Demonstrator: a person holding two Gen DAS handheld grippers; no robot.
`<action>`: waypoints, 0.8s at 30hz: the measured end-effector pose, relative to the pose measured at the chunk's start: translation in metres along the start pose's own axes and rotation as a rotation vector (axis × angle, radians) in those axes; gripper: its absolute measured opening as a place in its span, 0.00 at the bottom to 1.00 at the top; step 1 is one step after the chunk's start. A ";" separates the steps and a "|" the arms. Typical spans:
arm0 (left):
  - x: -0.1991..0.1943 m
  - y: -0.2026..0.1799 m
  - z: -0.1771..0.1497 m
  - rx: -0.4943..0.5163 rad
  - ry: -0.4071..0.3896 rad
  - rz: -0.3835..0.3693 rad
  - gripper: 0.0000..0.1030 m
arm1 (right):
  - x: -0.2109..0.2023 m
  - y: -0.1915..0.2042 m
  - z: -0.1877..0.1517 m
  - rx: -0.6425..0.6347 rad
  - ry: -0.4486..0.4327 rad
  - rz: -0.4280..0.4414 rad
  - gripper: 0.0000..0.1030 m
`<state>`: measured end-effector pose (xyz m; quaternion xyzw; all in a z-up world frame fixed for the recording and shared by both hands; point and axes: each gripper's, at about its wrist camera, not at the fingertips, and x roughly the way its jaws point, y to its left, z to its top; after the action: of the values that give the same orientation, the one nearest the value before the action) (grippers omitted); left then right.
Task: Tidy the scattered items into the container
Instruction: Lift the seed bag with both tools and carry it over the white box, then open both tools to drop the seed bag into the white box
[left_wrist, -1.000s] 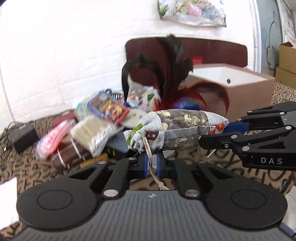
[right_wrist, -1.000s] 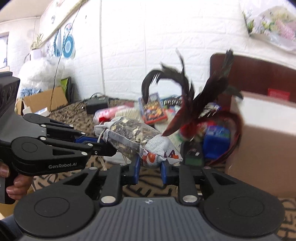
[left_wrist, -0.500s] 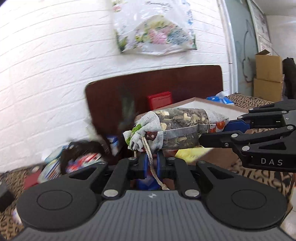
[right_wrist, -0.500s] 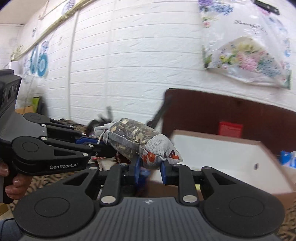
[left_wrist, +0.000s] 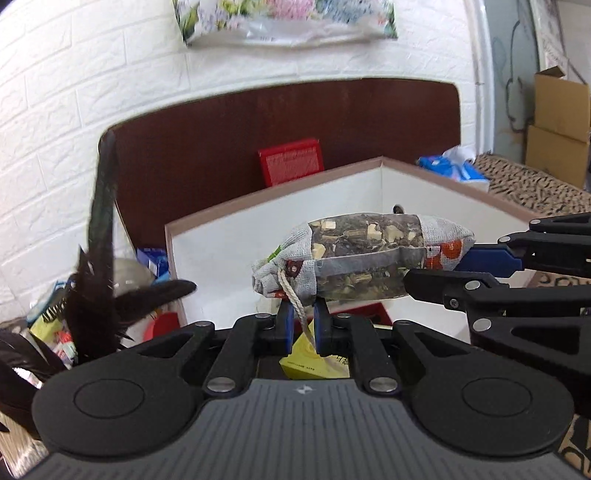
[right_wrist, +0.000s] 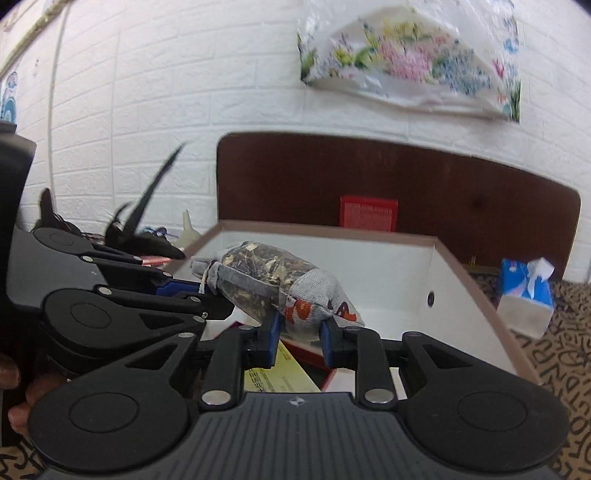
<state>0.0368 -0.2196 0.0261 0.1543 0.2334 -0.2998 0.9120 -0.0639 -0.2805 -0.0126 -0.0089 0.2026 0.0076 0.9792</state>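
Note:
A grey cloth sachet (left_wrist: 364, 256) with a clear window of dried herbs hangs between both grippers over the open white-lined box (left_wrist: 280, 236). My left gripper (left_wrist: 303, 325) is shut on its tied drawstring end. My right gripper (right_wrist: 300, 334) is shut on its other end, printed with orange. The sachet also shows in the right wrist view (right_wrist: 273, 282), above the box (right_wrist: 436, 273). A yellow packet (right_wrist: 277, 373) and a red item (right_wrist: 314, 354) lie inside the box.
Black feathers (left_wrist: 98, 288) and a pile of scattered packets (left_wrist: 55, 325) lie left of the box. A red box (left_wrist: 290, 166) leans on the brown headboard (left_wrist: 258, 129). A tissue pack (right_wrist: 526, 295) sits right of the box on the leopard-print cover.
Both grippers carried the sachet from above the cluttered pile rightward and it now hangs over the box opening. The grips on both ends are unchanged.

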 end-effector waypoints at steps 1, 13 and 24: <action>0.002 0.000 -0.002 0.000 0.011 0.011 0.13 | 0.003 -0.001 -0.003 0.009 0.012 0.002 0.21; -0.009 0.008 -0.014 -0.027 0.031 0.034 0.14 | 0.004 0.000 -0.015 0.077 0.046 -0.005 0.25; -0.058 0.027 -0.018 -0.076 -0.026 0.041 0.36 | -0.031 0.020 -0.012 0.096 -0.011 -0.009 0.40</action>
<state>0.0060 -0.1640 0.0446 0.1204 0.2293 -0.2740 0.9262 -0.0979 -0.2609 -0.0113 0.0370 0.1973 -0.0066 0.9796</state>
